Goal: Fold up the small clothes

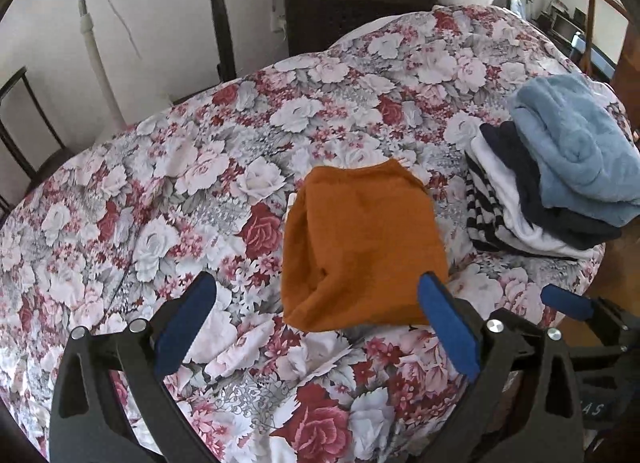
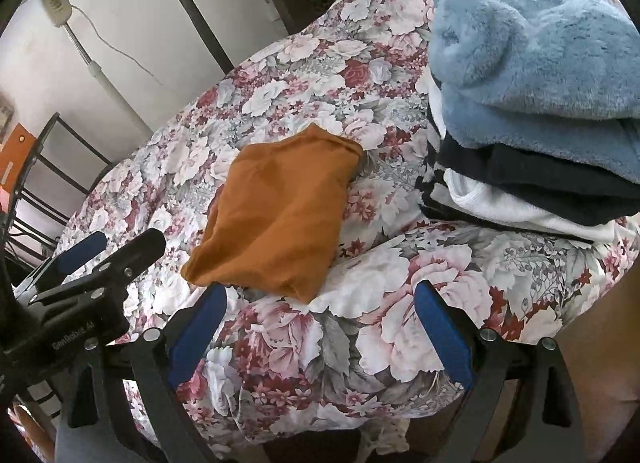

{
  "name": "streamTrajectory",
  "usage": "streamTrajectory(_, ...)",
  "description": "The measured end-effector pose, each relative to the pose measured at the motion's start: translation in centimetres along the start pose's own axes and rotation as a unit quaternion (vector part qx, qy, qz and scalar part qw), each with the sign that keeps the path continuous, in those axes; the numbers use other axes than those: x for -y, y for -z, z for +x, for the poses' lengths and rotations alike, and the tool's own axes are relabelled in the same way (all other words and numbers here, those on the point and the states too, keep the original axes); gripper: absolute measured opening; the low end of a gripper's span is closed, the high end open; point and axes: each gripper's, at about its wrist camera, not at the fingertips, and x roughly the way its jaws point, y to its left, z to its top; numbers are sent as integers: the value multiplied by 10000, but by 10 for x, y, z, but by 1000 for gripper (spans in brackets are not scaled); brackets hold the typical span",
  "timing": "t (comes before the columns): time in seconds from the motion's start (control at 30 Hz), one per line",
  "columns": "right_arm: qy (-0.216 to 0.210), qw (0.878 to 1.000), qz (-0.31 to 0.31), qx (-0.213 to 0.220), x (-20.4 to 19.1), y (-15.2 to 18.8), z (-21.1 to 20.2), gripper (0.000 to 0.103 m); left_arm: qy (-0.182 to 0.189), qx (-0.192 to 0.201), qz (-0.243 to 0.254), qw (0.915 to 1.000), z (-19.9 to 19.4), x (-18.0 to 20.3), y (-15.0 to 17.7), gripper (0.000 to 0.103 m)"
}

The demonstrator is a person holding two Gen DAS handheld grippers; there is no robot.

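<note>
Blue-padded left gripper [image 1: 316, 303] spread wide, right gripper [image 2: 320, 311] likewise

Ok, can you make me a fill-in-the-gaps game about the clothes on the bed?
1. The folded cloth lying alone on the flowery bedspread is ____ in colour.
2. The top piece of the pile is fluffy and light ____.
3. The left gripper and the right gripper both stand ____, holding nothing.
4. Under the dark piece lies a ____ one.

Missing words: orange; blue; open; white
</note>
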Motion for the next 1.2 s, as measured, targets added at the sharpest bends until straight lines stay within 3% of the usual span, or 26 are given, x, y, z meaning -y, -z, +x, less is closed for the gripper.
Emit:
streamTrajectory(0.13, -81, 9999, 61, 106, 3, 0, -5, 95, 49, -130, 52, 9999, 1, 5, -1, 98)
streamTrajectory(0.27, -201, 9995, 107, 238, 5, 1, -11, 95, 222, 41, -43, 9997, -2, 5, 1, 98)
streamTrajectory(0.4, -241, 9994, 52, 262, 2, 2, -12, 95, 384, -117, -330, 9986, 2, 1, -1, 98)
streamTrajectory(0.53, -275, 9990, 70, 340, 2, 3, -16, 95, 460, -31, -140, 9988, 1, 5, -4, 98)
streamTrajectory(0.63, -231, 9992, 49, 327, 2, 3, -16, 95, 176, 82, -45, 9998, -2, 10, 0, 98)
streamTrajectory(0.77, -175, 9992, 43, 346, 1, 3, -18, 95, 165, -95, -19, 9998, 6, 11, 1, 98)
streamTrajectory(0.93, 0, 9994, -47, 341, -3, 2, -18, 95, -264, -112, 183, 9994, 8, 16, 4, 98)
streamTrajectory(1.1, 39, 9994, 28, 347, -2, 0, -17, 95, -455, -334, -17, 9984, 13, 8, 5, 98)
streamTrajectory(1.2, 50, 9995, 33, 323, -1, -1, -15, 95, -387, -372, -36, 9986, 13, 6, 7, 98)
